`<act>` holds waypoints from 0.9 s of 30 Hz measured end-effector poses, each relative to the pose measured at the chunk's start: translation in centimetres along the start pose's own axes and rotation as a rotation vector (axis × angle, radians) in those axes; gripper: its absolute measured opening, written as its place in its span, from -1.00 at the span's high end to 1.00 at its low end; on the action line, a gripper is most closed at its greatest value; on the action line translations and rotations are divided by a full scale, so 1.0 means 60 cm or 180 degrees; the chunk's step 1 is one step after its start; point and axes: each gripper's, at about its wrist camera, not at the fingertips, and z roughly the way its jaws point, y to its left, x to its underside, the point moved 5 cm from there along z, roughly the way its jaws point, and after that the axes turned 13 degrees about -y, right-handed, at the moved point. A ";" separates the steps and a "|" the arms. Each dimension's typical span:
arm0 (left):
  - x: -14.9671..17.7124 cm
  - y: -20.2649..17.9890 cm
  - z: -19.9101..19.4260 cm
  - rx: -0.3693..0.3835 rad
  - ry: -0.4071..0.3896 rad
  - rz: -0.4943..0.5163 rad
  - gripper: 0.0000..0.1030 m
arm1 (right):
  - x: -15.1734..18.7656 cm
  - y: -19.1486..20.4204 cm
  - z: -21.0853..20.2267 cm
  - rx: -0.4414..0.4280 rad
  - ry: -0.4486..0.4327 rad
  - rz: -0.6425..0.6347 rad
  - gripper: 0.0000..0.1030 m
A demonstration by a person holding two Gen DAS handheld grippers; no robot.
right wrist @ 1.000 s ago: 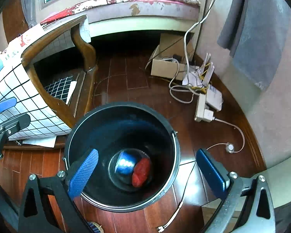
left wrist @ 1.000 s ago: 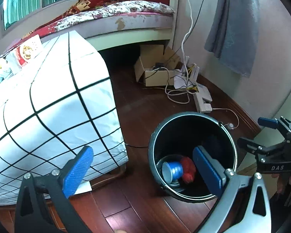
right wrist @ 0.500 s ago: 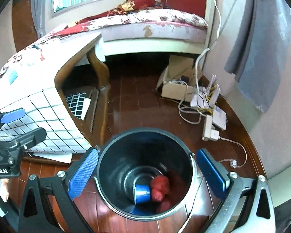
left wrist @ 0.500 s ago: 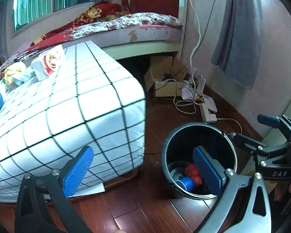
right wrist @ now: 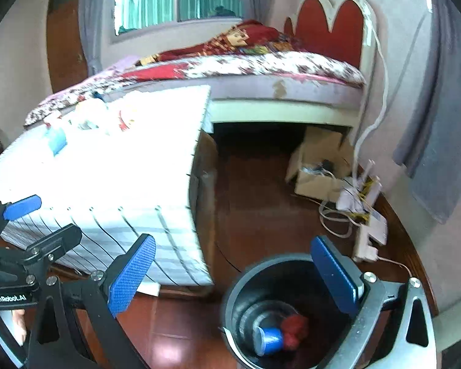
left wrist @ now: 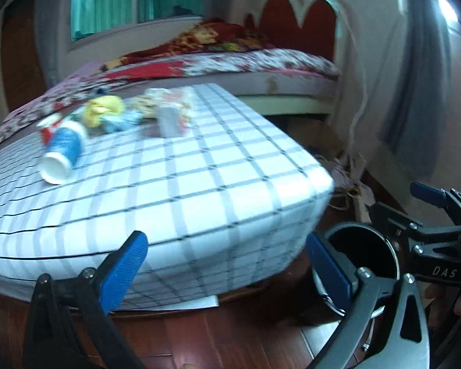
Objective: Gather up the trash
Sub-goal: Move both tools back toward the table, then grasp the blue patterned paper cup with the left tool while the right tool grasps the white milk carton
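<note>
A black bin [right wrist: 246, 301] stands on the wood floor; a blue cup [right wrist: 269, 339] and a red crumpled wad [right wrist: 295, 327] lie inside. Its rim [left wrist: 364, 230] shows at the lower right of the left wrist view. On the checked table [left wrist: 199, 190] lie a blue-and-white paper cup [left wrist: 61, 155] on its side, a yellow wrapper [left wrist: 103, 110], a grey carton [left wrist: 169, 123] and more packets. My left gripper [left wrist: 226, 272] is open and empty in front of the table edge. My right gripper [right wrist: 233, 273] is open and empty above the bin's left rim.
A bed [right wrist: 261, 70] with a floral cover runs behind the table. A cardboard box [right wrist: 318, 166], cables and a white power strip [right wrist: 370, 236] lie on the floor by the right wall. A grey curtain [right wrist: 439, 129] hangs there. A hand holds the right gripper [left wrist: 436, 246].
Both grippers have risen and tilted up from the bin toward the table. The tabletop and its litter have come into view; the bin has slid to the lower edge. Both views are blurred by motion.
</note>
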 end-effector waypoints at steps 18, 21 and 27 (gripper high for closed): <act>-0.069 0.352 0.062 -0.0980 -0.0049 -0.0626 -0.98 | -0.146 0.251 0.206 -0.0451 0.0092 -0.0344 -0.98; -0.074 0.367 0.092 -0.0955 -0.0005 -0.0678 -0.97 | -0.161 0.280 0.253 -0.0486 0.0181 -0.0326 -0.98; -0.083 0.375 0.157 -0.0954 0.0182 -0.0623 -0.85 | -0.178 0.307 0.341 -0.0427 0.0344 -0.0302 -0.97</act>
